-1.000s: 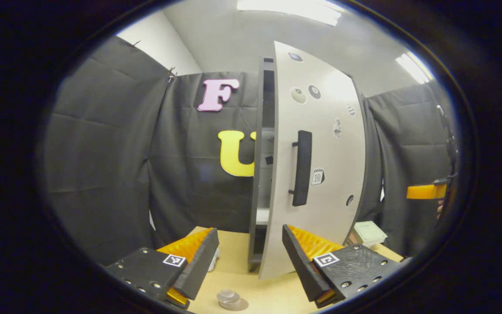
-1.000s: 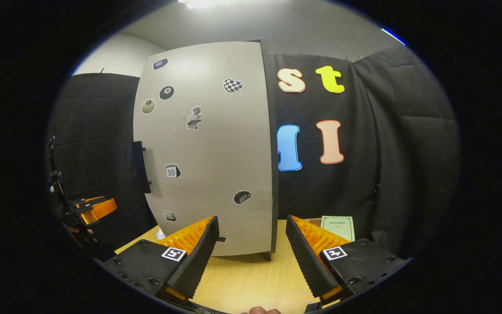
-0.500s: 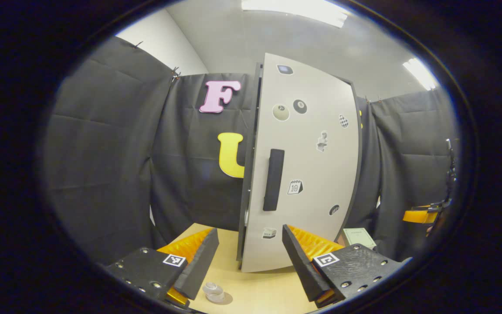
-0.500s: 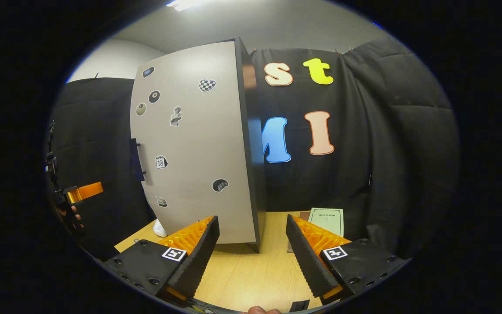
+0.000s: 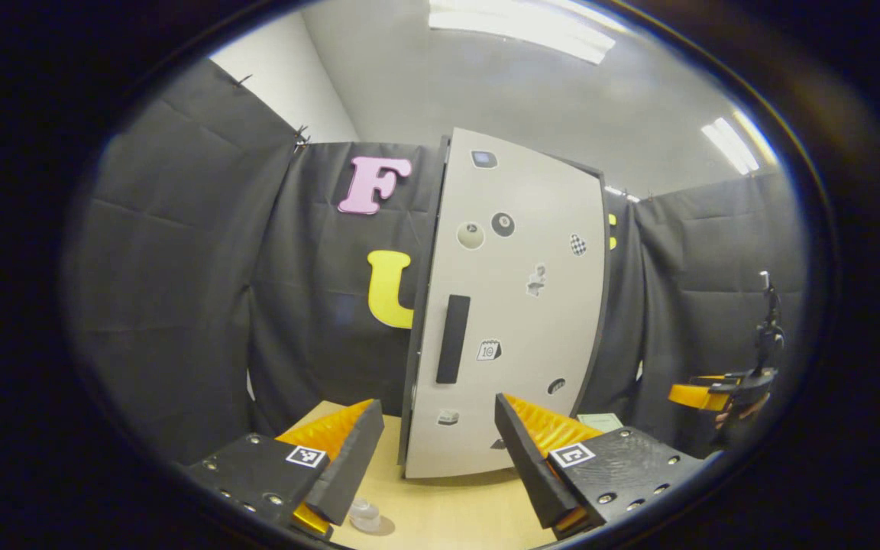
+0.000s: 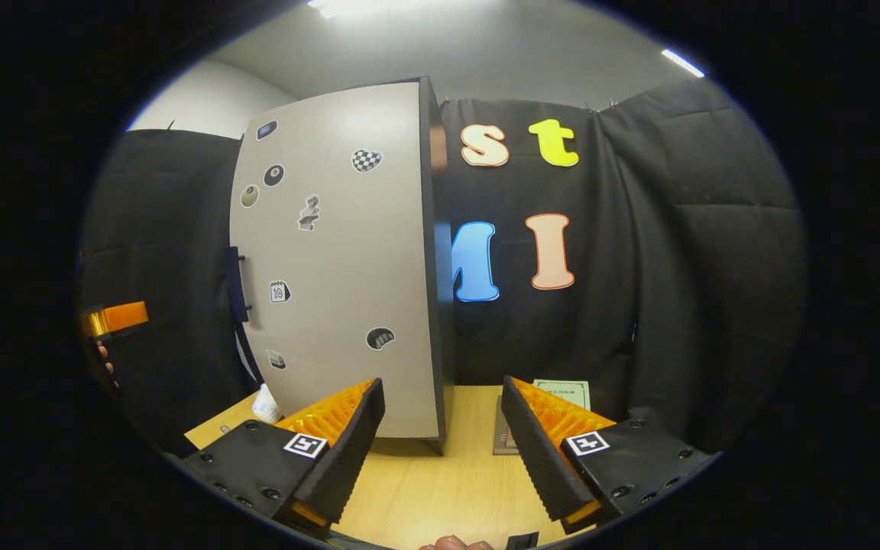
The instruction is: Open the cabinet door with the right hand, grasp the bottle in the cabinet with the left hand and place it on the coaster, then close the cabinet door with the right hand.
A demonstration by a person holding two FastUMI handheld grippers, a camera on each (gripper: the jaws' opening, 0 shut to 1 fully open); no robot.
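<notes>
Now both grippers are hovering with jaws spread wide and holding nothing. Ahead of the left gripper [image 5: 438,458], the cabinet door [image 5: 512,305] is sitting flush against the cabinet, handle [image 5: 452,339] facing out, while a small clear bottle [image 5: 364,516] is standing on the tabletop [image 5: 448,519] just below its left jaw. Beyond the right gripper [image 6: 440,451], a pale green booklet [image 6: 562,391] is lying past its right jaw.

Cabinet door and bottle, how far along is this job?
Done: a small clear bottle stands out on the table, what lies under it is unclear, and the cabinet door looks shut. In hand: nothing; left gripper and right gripper are open. Left: apparently nothing.
</notes>
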